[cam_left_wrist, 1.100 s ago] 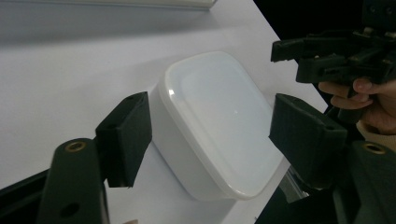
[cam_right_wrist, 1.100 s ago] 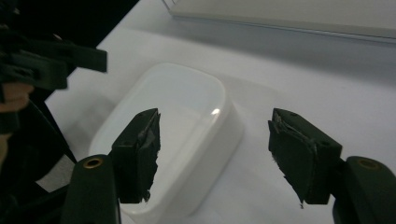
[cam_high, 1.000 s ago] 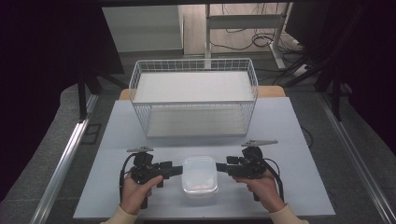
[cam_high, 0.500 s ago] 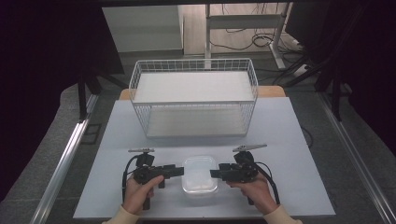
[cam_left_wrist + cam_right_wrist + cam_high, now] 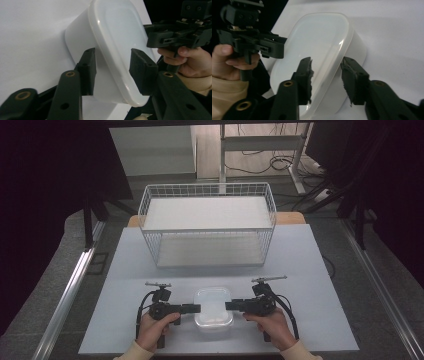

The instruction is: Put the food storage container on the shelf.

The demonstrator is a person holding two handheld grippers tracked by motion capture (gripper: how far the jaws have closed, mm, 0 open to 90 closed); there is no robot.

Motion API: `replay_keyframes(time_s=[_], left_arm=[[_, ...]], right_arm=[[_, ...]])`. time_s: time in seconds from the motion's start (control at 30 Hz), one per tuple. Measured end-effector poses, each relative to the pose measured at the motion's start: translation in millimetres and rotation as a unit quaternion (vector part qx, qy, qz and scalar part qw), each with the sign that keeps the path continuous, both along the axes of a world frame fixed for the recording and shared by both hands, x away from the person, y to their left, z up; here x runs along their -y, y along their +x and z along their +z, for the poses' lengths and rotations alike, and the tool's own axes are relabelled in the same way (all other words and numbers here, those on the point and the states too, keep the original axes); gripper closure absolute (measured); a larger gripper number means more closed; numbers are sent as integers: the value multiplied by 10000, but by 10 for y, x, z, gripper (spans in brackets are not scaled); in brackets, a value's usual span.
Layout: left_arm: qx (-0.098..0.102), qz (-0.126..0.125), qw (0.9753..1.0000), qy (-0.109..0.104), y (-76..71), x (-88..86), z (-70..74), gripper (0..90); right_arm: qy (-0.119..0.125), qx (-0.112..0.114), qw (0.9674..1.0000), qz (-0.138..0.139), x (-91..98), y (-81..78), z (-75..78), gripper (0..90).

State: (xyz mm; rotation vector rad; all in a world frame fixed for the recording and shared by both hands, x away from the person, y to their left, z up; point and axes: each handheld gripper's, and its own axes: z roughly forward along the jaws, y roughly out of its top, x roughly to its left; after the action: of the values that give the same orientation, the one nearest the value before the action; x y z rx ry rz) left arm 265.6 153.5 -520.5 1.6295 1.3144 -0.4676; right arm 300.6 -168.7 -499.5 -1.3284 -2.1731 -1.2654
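Observation:
A white translucent lidded plastic box (image 5: 214,307) sits on the table near the front edge. My left gripper (image 5: 197,308) points at its left end and my right gripper (image 5: 227,306) at its right end. Both are rolled onto their sides. In the left gripper view the box's rim (image 5: 117,32) runs between the jaws of the left gripper (image 5: 112,67). One pad lies beside the wall and the other over the lid. The right gripper (image 5: 325,77) straddles the rim of the box (image 5: 319,37) the same way. Both pairs of jaws have just been closing, with a gap still showing.
A white wire basket (image 5: 207,231) stands behind the box at the back of the pale table (image 5: 310,270). Bare tabletop lies to both sides. Metal rails run along the table's left and right, with cables on the floor beyond.
Both grippers have sunk a little toward the table and come in at the box's two ends. Their jaws have narrowed around its rim. The box has not moved.

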Motion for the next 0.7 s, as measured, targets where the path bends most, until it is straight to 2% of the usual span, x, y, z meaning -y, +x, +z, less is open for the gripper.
replay_keyframes(time_s=[0.13,0.23,0.47,0.57,0.7], left_arm=[[74,90,9999,-41,-23,-20,32,678],[123,39,9999,-83,-44,-32,51,697],[347,82,9993,-66,-103,-53,135,761],[416,100,9990,-107,-123,-75,169,793],[475,53,9988,-46,-139,-81,186,800]], right_arm=[[249,-274,9993,-92,65,9,-27,665],[377,-355,9986,-80,103,-8,-22,690],[673,-399,9969,-98,170,-75,27,773],[747,-343,9966,-98,181,-93,50,804],[728,-250,9970,-49,174,-115,63,807]])
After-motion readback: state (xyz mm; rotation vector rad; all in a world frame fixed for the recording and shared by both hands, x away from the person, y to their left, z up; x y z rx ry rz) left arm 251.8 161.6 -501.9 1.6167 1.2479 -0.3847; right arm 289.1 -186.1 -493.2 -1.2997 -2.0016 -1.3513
